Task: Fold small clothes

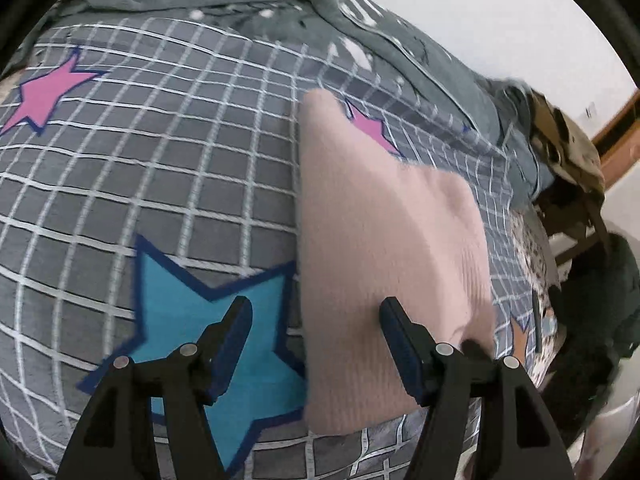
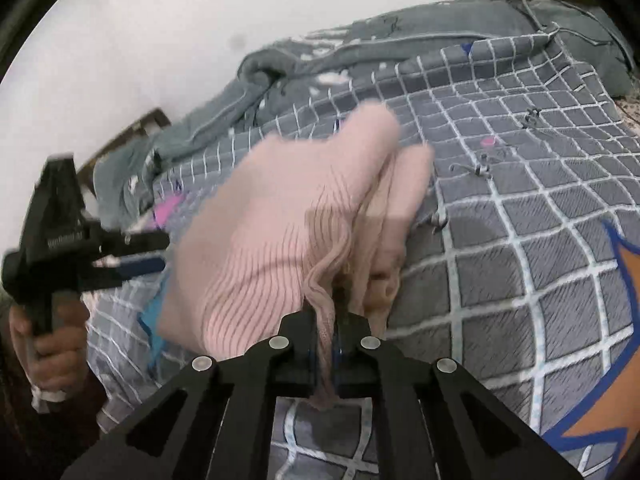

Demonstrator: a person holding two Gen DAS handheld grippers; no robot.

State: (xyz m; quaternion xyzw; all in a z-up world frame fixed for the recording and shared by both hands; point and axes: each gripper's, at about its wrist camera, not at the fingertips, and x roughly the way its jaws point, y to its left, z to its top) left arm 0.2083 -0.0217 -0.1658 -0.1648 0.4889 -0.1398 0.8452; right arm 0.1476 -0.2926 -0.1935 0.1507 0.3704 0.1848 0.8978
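My right claw (image 2: pixel 329 344) is pressed together on a bunched fold of the pink knit garment (image 2: pixel 280 216), the cloth squeezed between its pads close to the near edge of the bed. From that pinch the garment rises and runs away from me toward the far edge, its long axis pointing from my claw to a rounded end that hangs blurred above the cover; I think that end is lifted clear, though the blur makes it hard to be sure. It is one piece, soft ribbed knit in pale pink, with fine parallel ridges and a wavy rolled hem at the pinch.

My left claw (image 1: pixel 316 344) is spread wide and holds nothing. Its right finger (image 1: pixel 400 344) lies over the garment (image 1: pixel 384 248), its left finger (image 1: pixel 234 344) over a blue star (image 1: pixel 208 344) printed on the cover. From this side the garment is a long slab running from just in front of the claw toward the far edge.

The bed cover (image 1: pixel 160 168) is grey with a white grid. In the left view I count three printed stars: one blue, two pink (image 1: pixel 44 96), one of these half under the garment. The right view shows an orange star (image 2: pixel 612 360) at the right edge.

Along the far edge lies a rumpled grey blanket (image 2: pixel 360 56), plush with pale piping.
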